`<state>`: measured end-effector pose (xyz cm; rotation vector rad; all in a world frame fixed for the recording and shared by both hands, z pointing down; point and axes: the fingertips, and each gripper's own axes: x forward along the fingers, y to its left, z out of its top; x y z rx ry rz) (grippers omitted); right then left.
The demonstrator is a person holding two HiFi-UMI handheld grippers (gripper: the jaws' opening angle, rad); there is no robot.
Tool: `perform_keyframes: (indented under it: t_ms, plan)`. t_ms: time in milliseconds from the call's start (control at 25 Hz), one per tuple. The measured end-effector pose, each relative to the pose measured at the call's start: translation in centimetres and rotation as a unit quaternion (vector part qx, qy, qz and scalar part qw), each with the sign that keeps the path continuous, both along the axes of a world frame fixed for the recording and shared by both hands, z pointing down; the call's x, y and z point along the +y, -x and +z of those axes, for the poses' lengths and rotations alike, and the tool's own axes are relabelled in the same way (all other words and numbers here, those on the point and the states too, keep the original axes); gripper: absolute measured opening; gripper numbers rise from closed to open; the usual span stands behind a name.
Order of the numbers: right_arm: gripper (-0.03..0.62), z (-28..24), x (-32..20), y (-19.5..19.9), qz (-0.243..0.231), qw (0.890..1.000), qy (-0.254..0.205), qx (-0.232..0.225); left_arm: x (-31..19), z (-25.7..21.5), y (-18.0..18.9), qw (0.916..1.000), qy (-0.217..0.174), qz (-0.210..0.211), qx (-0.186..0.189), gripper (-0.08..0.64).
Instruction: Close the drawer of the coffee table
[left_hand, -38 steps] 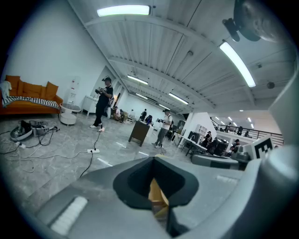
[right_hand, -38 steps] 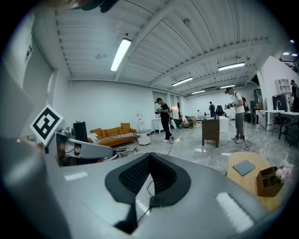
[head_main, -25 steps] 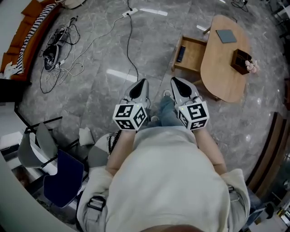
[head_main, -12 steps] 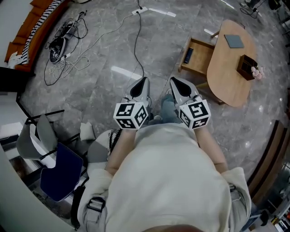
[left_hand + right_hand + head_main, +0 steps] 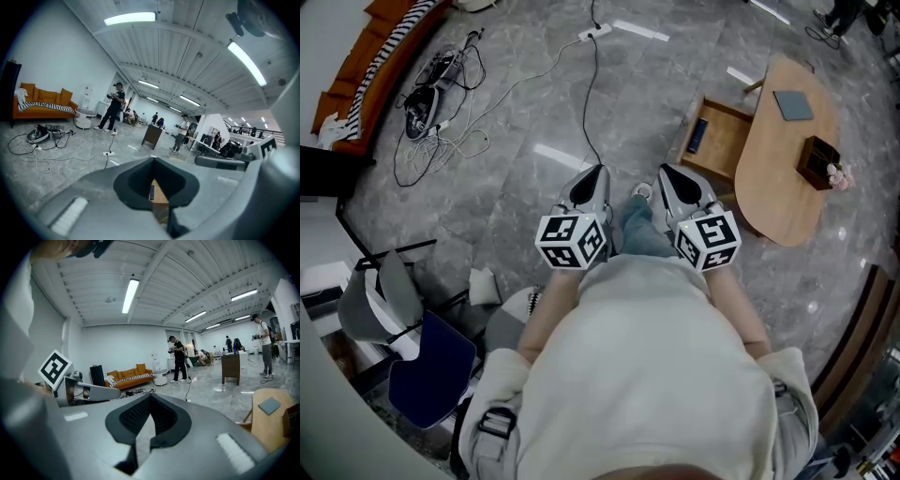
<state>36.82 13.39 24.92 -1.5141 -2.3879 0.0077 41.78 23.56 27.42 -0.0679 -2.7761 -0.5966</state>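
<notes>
The oval wooden coffee table (image 5: pixel 787 187) stands at the upper right of the head view, its drawer (image 5: pixel 717 141) pulled out to the left with a dark remote (image 5: pixel 700 135) lying inside. In the left gripper view the drawer (image 5: pixel 157 194) shows through the gap ahead of the jaws. My left gripper (image 5: pixel 596 175) and right gripper (image 5: pixel 668 175) are held side by side in front of the person's body, both shut and empty, well short of the drawer. The table top (image 5: pixel 269 425) shows at the right of the right gripper view.
A grey book (image 5: pixel 793 104) and a dark box with pink flowers (image 5: pixel 821 161) sit on the table. A cable (image 5: pixel 592 84) runs across the marble floor to a power strip (image 5: pixel 594 32). Tangled cords (image 5: pixel 431 84) lie by an orange sofa (image 5: pixel 366 61). Chairs (image 5: pixel 403 328) stand at lower left.
The table and drawer have shifted right and slightly down in the head view as the person stepped forward. Both grippers kept their place before the body and stayed shut.
</notes>
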Motion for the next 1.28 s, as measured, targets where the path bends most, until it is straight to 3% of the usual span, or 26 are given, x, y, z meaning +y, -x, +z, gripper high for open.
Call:
perform_keyframes:
  t_ms: [640, 1000, 1280]
  plan:
    - [0.0, -1.6, 7.1, 17.0, -0.007, 1.0, -0.005, -0.002, 8.0, -1.6, 16.6, 0.9999, -0.008, 0.0, 0.007, 0.0]
    - [-0.002, -1.3, 6.8, 24.4, 0.012, 1.0, -0.005, -0.008, 8.9, -1.1, 24.1, 0.9999, -0.001, 0.007, 0.009, 0.0]
    - [-0.002, -0.9, 4.3, 27.2, 0.042, 0.999, -0.011, 0.005, 8.4, -1.1, 28.1, 0.9997, 0.001, 0.017, 0.018, 0.0]
